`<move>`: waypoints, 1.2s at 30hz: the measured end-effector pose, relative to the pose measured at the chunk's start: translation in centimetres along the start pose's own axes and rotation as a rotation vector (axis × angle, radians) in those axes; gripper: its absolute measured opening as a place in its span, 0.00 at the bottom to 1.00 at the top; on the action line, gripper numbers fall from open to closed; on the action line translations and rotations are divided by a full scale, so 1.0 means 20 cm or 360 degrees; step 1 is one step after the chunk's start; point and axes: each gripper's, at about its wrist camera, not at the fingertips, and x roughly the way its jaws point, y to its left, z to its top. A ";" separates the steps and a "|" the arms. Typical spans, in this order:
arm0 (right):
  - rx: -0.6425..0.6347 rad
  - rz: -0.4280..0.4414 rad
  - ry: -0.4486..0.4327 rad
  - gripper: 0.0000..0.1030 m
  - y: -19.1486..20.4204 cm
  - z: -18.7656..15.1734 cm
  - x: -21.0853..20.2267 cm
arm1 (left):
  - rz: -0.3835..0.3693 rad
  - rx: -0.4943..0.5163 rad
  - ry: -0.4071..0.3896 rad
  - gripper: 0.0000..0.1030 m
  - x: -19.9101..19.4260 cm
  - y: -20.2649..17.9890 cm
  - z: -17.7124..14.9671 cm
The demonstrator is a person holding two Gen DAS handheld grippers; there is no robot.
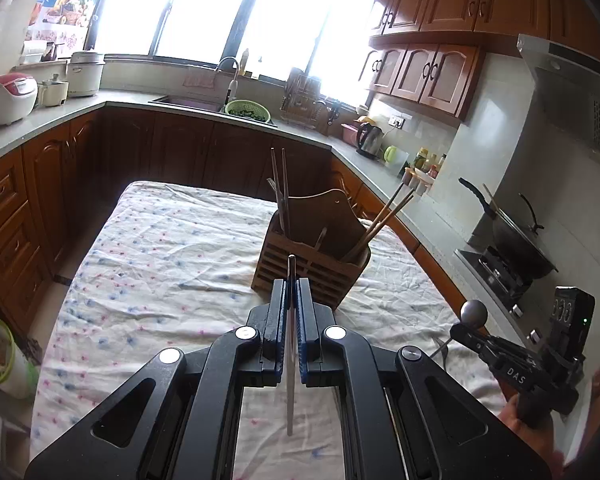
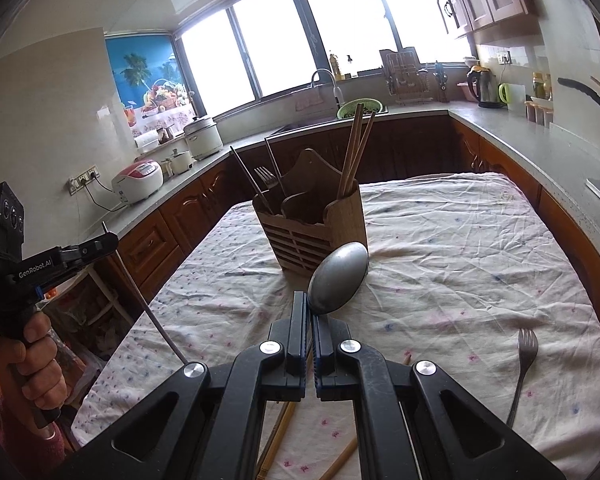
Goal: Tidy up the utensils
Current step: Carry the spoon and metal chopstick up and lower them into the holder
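A wooden utensil holder [image 1: 312, 264] stands on the cloth-covered table [image 1: 160, 248], with chopsticks and a fork in its compartments; it also shows in the right wrist view [image 2: 312, 224]. My left gripper [image 1: 291, 284] is shut on a thin metal chopstick [image 1: 290, 360], held just before the holder. My right gripper [image 2: 310, 300] is shut on a metal spoon [image 2: 338, 278], bowl up, in front of the holder. A metal fork [image 2: 522, 368] lies on the cloth at the right. Wooden chopsticks [image 2: 280, 432] lie under my right gripper.
Kitchen counters [image 1: 40, 128] wrap around the table, with rice cookers [image 1: 8, 98], a sink with a green basket [image 1: 247, 110], a kettle [image 1: 370, 140] and a wok on the stove [image 1: 516, 240]. The left gripper and hand show in the right wrist view [image 2: 40, 272].
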 end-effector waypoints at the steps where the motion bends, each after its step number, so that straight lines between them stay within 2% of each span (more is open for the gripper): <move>1: -0.0003 0.0002 0.0000 0.02 0.00 0.00 0.00 | 0.0001 -0.0004 -0.0006 0.04 0.00 0.00 0.00; 16: -0.0059 -0.0031 -0.0058 0.02 0.03 0.10 0.06 | -0.0015 -0.0037 -0.0101 0.04 0.01 0.04 0.15; 24: -0.0094 -0.0049 -0.0148 0.02 0.03 0.23 0.10 | -0.0023 -0.0051 -0.0203 0.04 0.04 0.03 0.30; 36: -0.0149 -0.0071 -0.0291 0.02 0.02 0.48 0.17 | -0.0033 0.0016 -0.0358 0.04 0.13 -0.04 0.54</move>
